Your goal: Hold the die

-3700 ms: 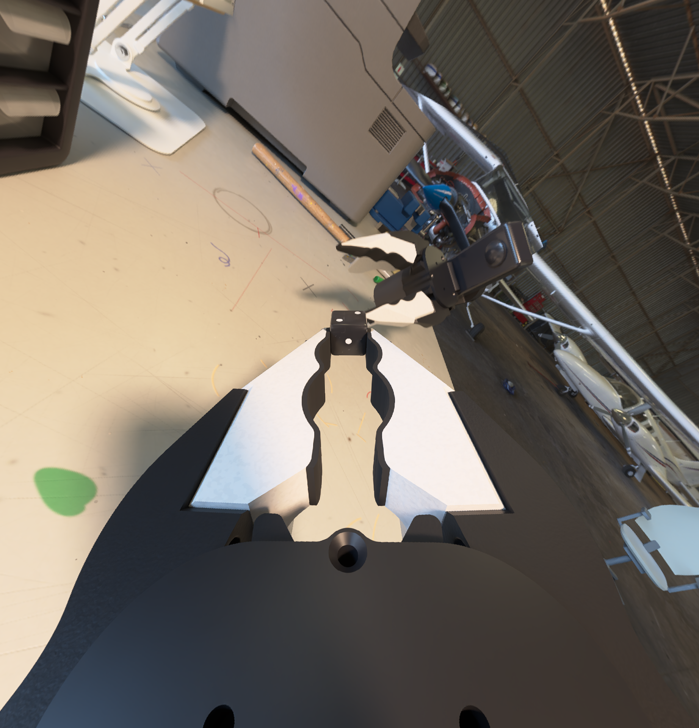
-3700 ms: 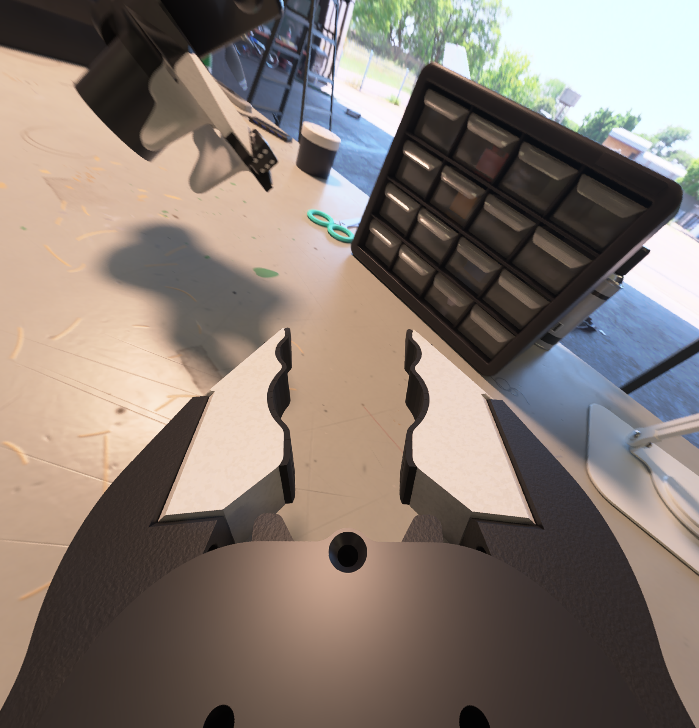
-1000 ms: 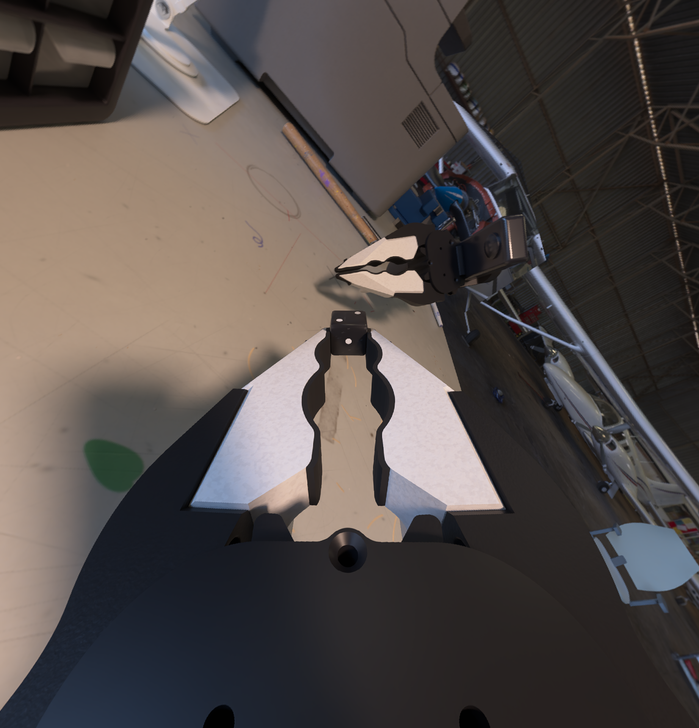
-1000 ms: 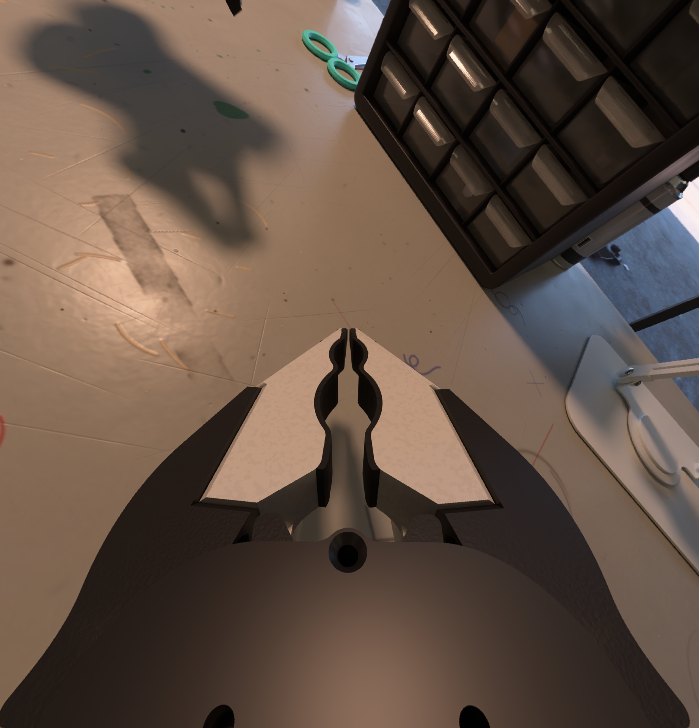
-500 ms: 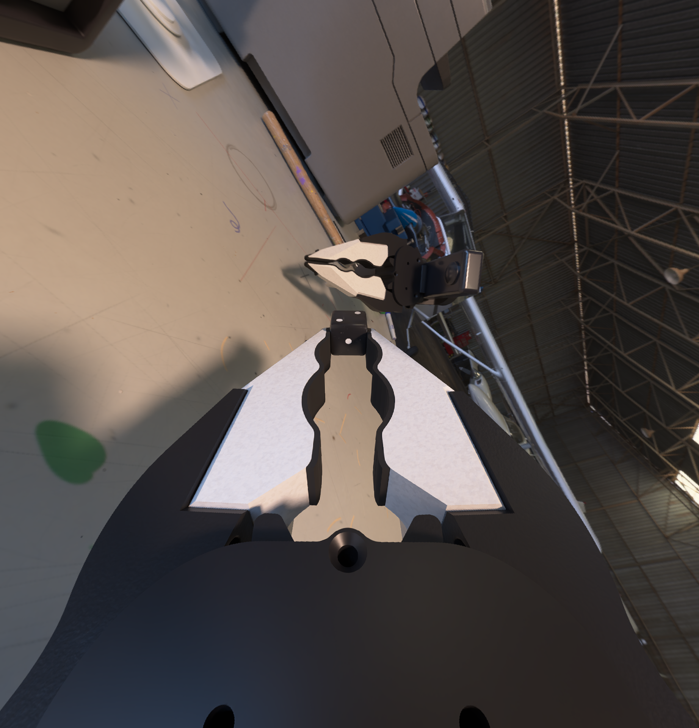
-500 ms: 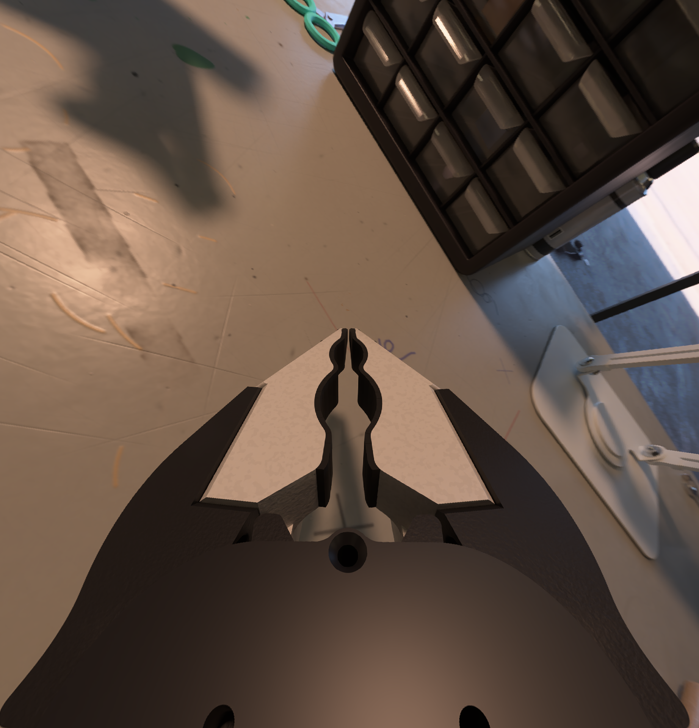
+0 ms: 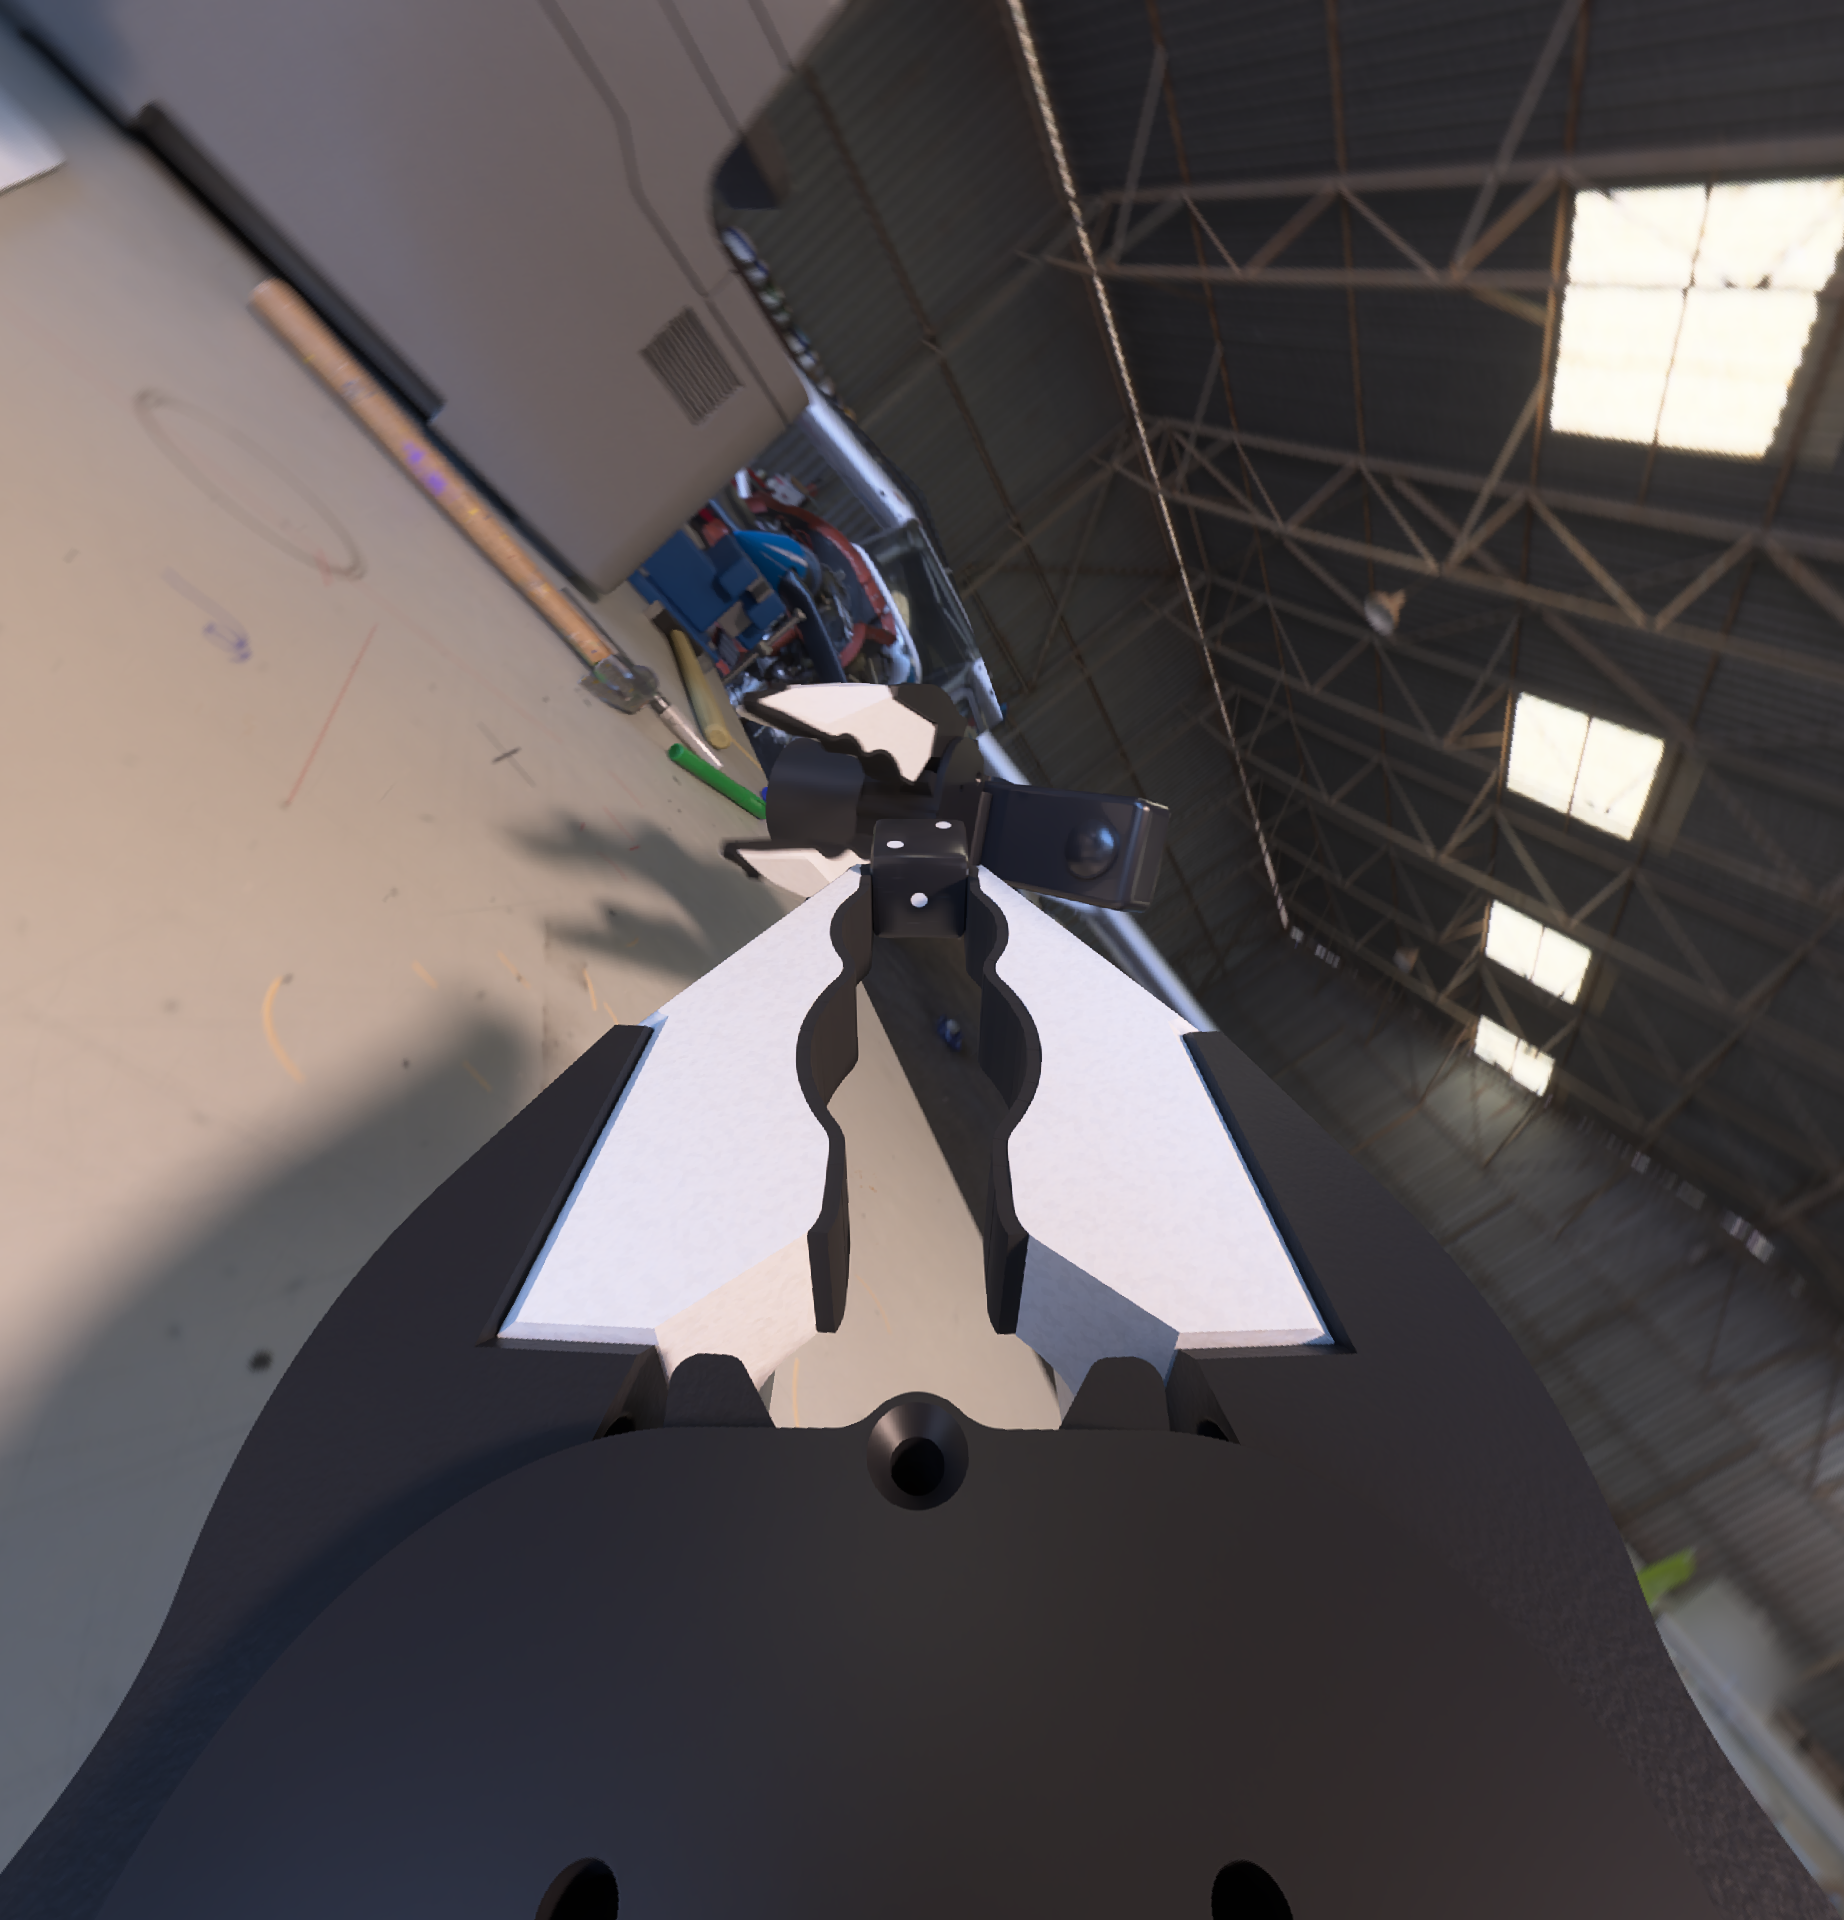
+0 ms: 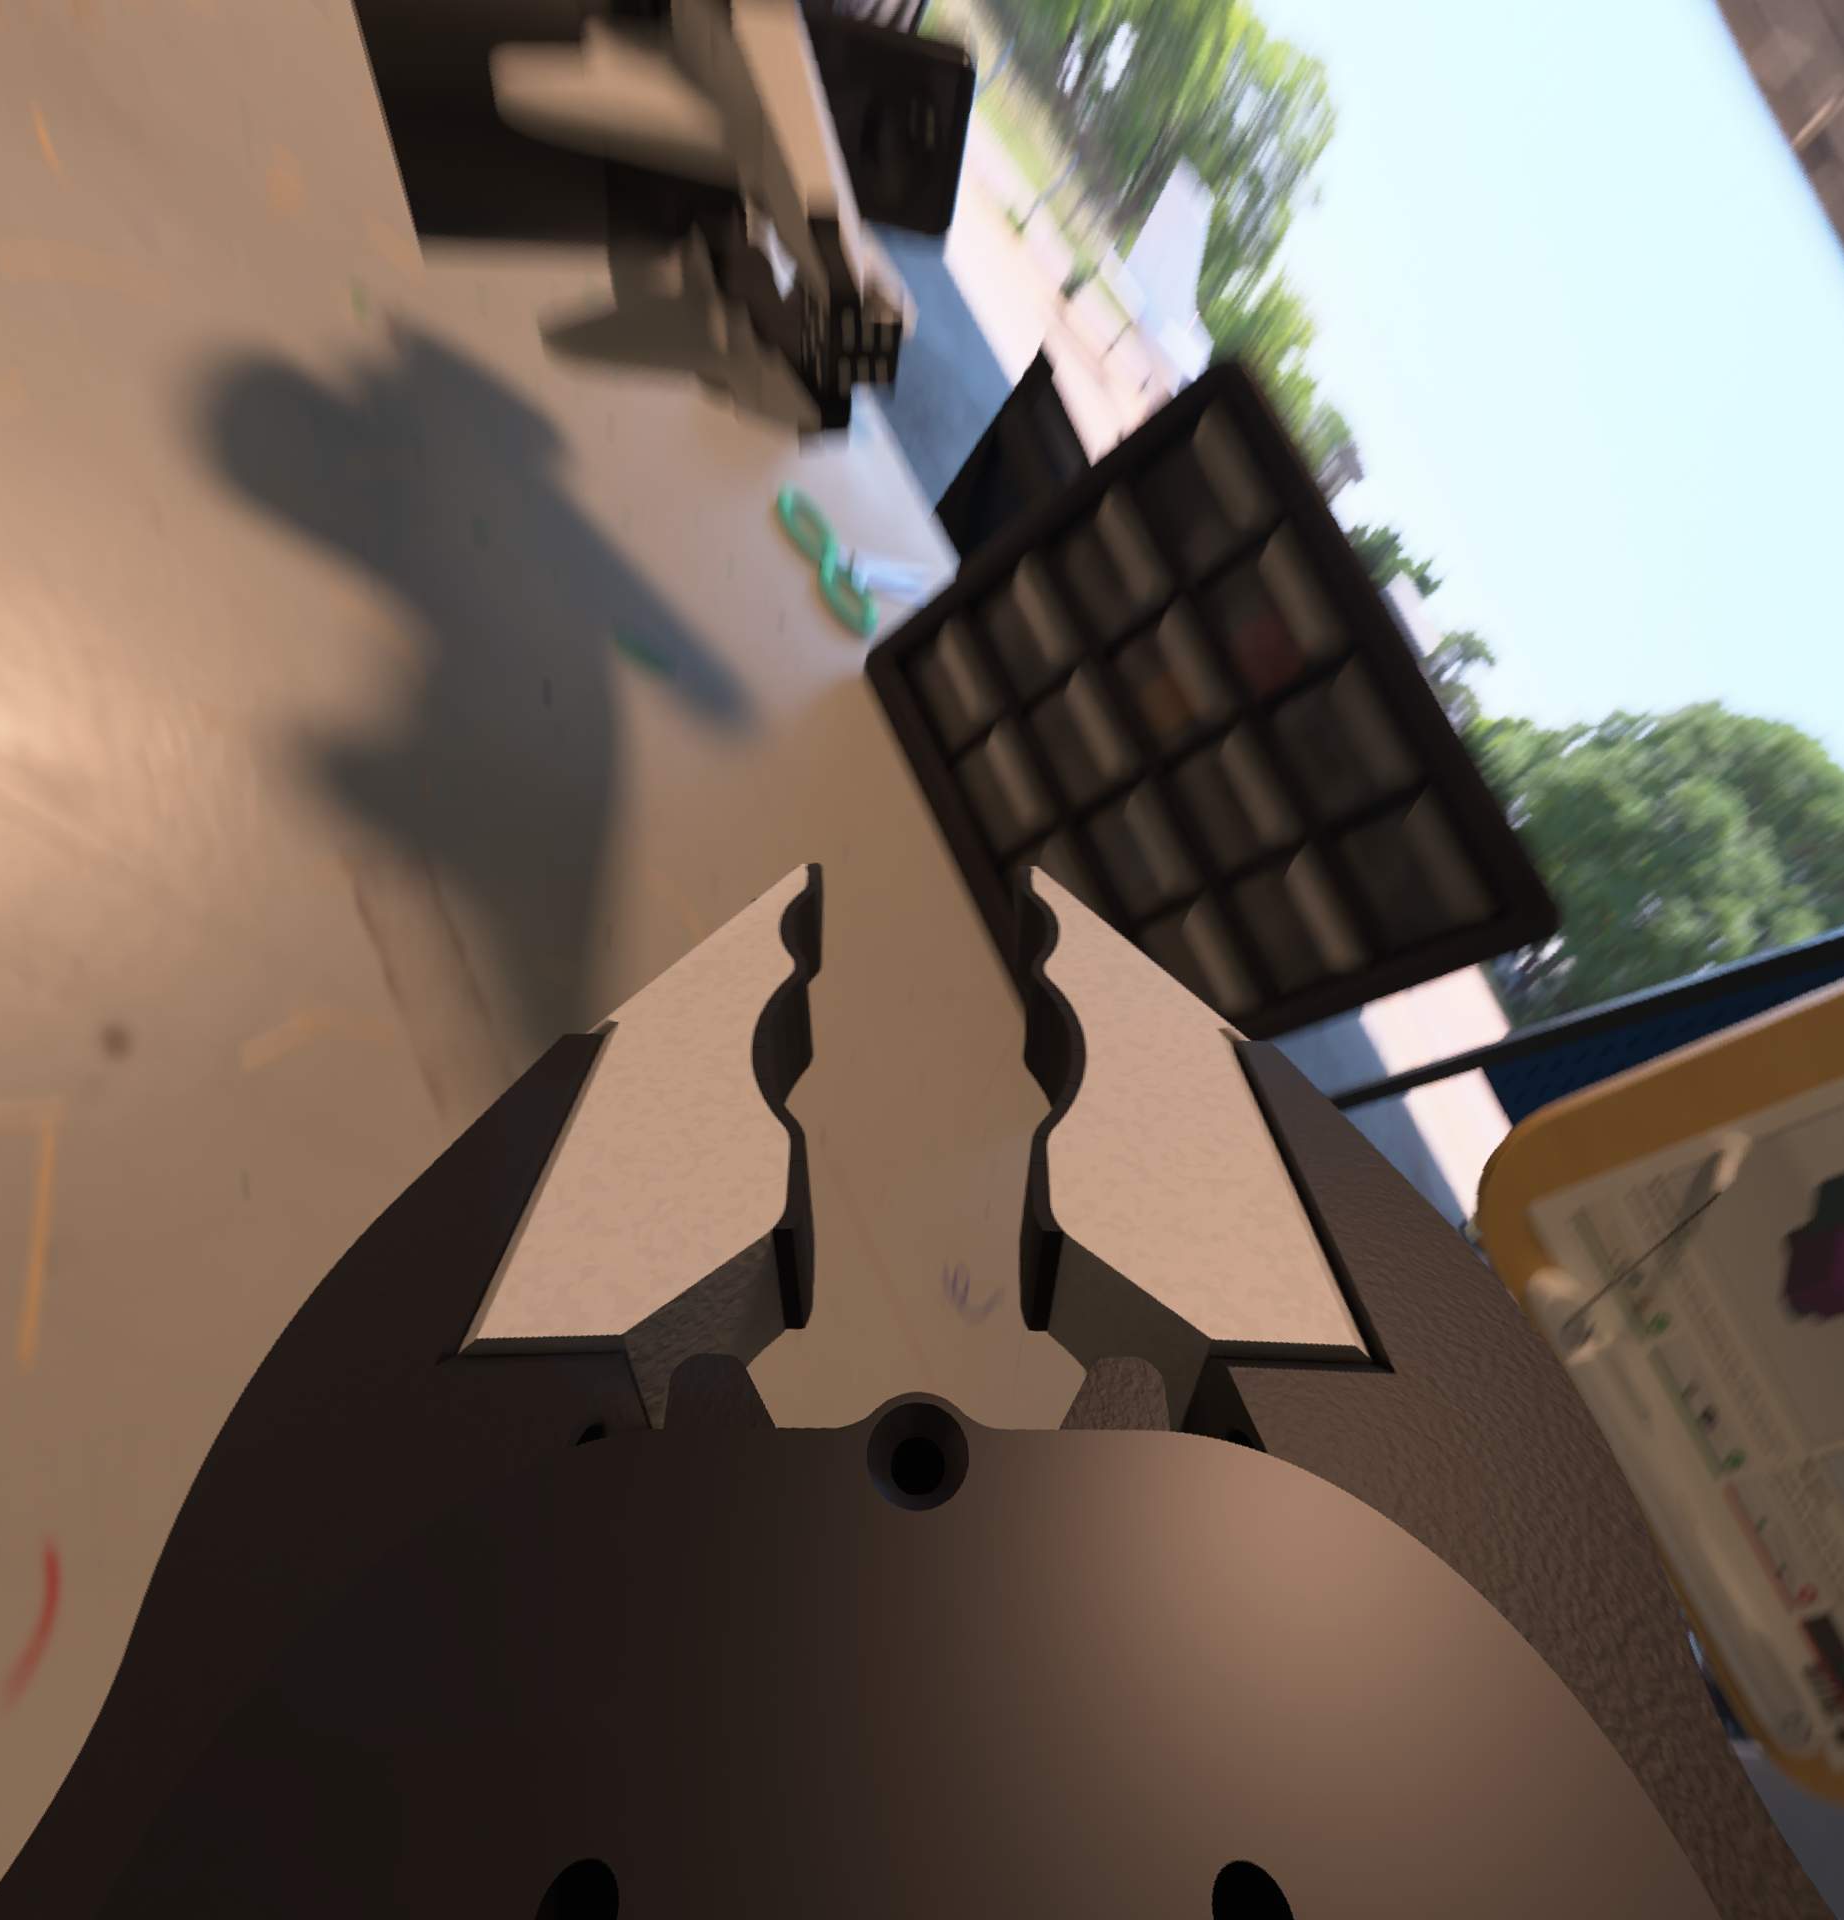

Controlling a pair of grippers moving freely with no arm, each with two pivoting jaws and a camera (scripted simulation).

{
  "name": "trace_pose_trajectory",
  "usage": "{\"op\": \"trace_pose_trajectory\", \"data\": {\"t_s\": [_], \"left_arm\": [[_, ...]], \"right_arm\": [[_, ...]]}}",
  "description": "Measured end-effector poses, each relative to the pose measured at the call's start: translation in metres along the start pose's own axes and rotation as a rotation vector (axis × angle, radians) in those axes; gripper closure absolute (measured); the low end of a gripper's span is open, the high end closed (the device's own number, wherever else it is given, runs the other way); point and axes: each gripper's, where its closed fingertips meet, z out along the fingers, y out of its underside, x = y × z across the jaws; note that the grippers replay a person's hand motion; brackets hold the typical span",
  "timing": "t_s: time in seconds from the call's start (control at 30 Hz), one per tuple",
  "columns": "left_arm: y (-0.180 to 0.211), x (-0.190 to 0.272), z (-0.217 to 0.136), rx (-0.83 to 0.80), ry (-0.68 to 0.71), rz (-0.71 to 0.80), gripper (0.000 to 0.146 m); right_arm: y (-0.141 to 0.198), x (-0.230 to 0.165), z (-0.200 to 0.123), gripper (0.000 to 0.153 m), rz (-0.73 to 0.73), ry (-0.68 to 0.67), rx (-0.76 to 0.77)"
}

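Note:
A black die with white pips (image 7: 918, 878) is pinched between the tips of my left gripper (image 7: 918, 899), held in the air above the table near its edge. My right gripper (image 7: 752, 779) is just beyond the die in the left wrist view, its fingers spread and pointing left. In the right wrist view, which is blurred, my right gripper (image 8: 920, 878) is open and empty. The left gripper (image 8: 710, 208) shows there as a dark blur at the top, with the die (image 8: 845, 338) at its tip.
A grey machine (image 7: 430, 208) stands at the table's far side with a cardboard tube (image 7: 430, 468) along it. A green marker (image 7: 715, 774) lies near the edge. A dark drawer organiser (image 8: 1209, 748), green scissors (image 8: 830, 566) and a yellow-rimmed board (image 8: 1676, 1351) are nearby.
My right gripper has opened from shut and swung up to face the left gripper, closer to the die. My left gripper has tilted toward the table edge, still holding the die.

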Motion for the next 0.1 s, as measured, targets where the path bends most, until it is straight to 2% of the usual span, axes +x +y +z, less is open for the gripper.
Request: {"op": "trace_pose_trajectory", "data": {"t_s": [0.1], "left_arm": [[0.0, 0.02, 0.001, -0.02, 0.065, 0.15, 0.13]], "right_arm": [[-0.052, 0.002, 0.005, 0.098, -0.015, 0.064, 0.153]]}}
